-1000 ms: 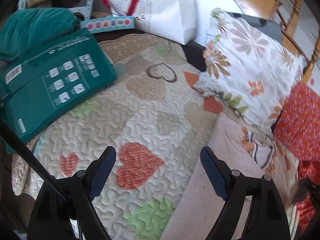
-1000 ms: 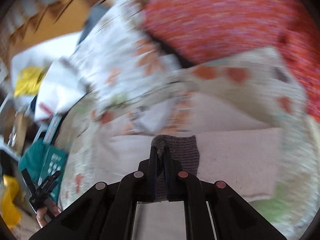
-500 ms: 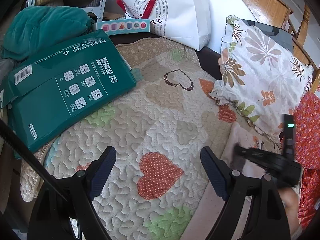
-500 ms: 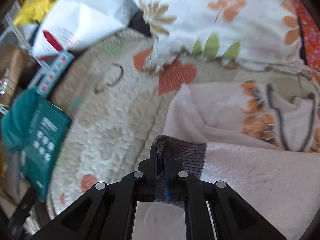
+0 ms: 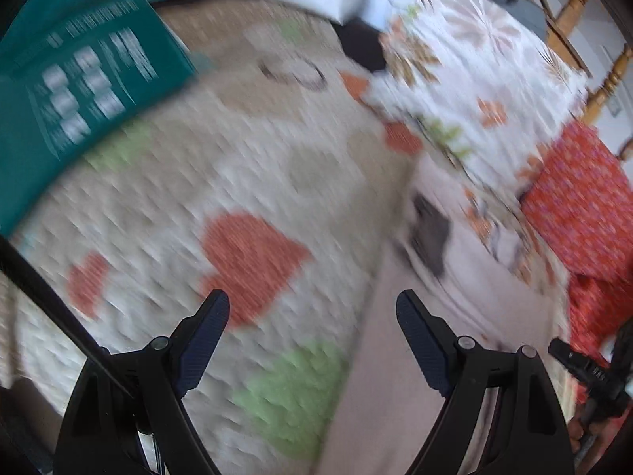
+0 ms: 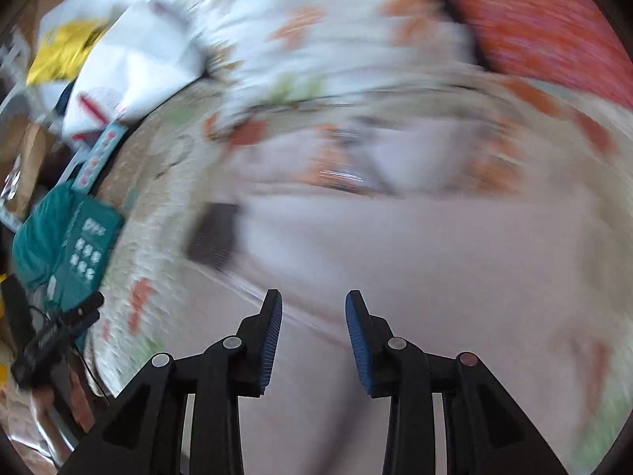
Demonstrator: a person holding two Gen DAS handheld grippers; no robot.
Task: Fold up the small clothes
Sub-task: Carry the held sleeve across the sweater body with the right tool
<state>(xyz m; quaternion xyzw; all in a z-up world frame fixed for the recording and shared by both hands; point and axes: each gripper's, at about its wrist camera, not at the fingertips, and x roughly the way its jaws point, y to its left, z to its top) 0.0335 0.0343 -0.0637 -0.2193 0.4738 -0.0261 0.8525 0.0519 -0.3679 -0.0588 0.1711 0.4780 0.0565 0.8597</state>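
A pale pink garment with a dark grey cuff lies on the heart-patterned quilt. It also shows in the left wrist view, the cuff lying on its upper part. My right gripper is open and empty just above the pink cloth, the cuff to its upper left. My left gripper is wide open and empty over the quilt at the garment's left edge. Both views are motion-blurred.
A green box lies at the quilt's left. A floral pillow and a red patterned cushion lie behind the garment. A white bag stands at the back. Wooden chairs stand far right.
My right gripper has opened and let go of the grey cuff, which now lies folded onto the garment. The right gripper has drawn back. The left gripper has shifted toward the garment.
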